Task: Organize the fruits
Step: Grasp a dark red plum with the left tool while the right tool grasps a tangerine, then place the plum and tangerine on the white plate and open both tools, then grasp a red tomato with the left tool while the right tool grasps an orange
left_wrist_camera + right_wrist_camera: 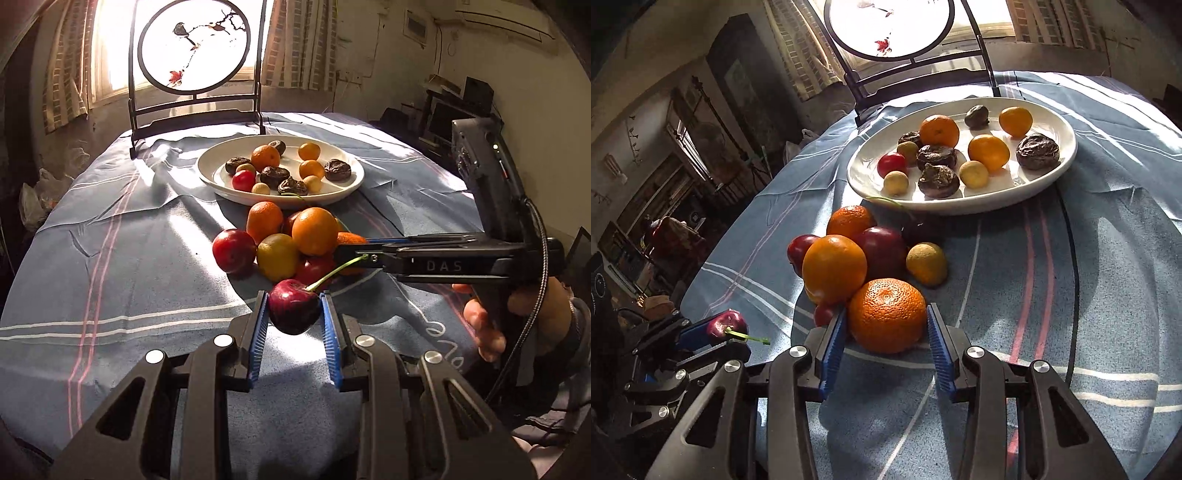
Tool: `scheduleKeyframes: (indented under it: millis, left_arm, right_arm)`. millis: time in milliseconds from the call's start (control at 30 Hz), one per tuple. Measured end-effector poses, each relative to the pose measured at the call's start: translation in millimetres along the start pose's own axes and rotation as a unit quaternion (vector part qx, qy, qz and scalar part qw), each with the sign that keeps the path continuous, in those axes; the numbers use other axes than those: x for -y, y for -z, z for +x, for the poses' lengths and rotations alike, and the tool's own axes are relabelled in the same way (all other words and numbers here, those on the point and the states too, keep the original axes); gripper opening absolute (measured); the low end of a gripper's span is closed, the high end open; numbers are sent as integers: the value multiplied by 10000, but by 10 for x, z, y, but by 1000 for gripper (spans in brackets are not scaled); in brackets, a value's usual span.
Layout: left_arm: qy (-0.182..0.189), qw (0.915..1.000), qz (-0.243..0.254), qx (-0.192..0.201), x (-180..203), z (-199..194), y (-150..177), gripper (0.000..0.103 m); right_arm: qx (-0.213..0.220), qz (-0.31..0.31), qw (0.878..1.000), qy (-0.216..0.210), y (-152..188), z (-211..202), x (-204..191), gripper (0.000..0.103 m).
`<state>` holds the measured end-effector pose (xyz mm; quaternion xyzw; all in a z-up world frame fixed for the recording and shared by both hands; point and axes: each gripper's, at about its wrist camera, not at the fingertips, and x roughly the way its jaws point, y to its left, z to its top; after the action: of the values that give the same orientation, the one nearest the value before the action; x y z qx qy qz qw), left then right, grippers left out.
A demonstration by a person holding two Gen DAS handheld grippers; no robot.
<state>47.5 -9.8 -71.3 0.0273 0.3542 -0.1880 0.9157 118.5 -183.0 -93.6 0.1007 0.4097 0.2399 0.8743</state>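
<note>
L gripper (294, 309) clamped on cherry (293, 312), lifted clear for plate (347, 186) at 12; R gripper (886, 325) pads touch tangerine (886, 314), grip likely, next up.

I am working in a lived-in home: a table under a striped blue cloth (110, 258), a white plate (347, 184) of fruit, an ornamental round screen (195, 48) before a sunlit, curtained window (66, 74). A wall air conditioner (506, 18) and cluttered shelves (646, 206) line the dim room.
</note>
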Motion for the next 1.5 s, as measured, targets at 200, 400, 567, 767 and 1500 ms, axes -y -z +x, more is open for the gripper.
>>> scheduleKeyframes:
  millis: [200,400,567,767,1500]
  left_arm:
    - [4,9998,-49,198,-91,-53,-181,27]
    - [127,9993,-202,302,-256,218,-810,27]
    - [36,9996,-291,37,-313,784,-1262,27]
    - [-73,9978,-547,-356,-396,1390,-1498,27]
    - [-135,9993,302,-196,143,341,-258,55]
  right_arm:
    - [829,116,9964,139,-309,-531,257,42]
    - [997,351,9938,334,-813,-492,582,42]
    - [845,597,9938,405,-1165,-90,764,42]
    - [807,621,9941,381,-1444,259,799,44]
    - [1123,456,9925,190,-84,-862,554,46]
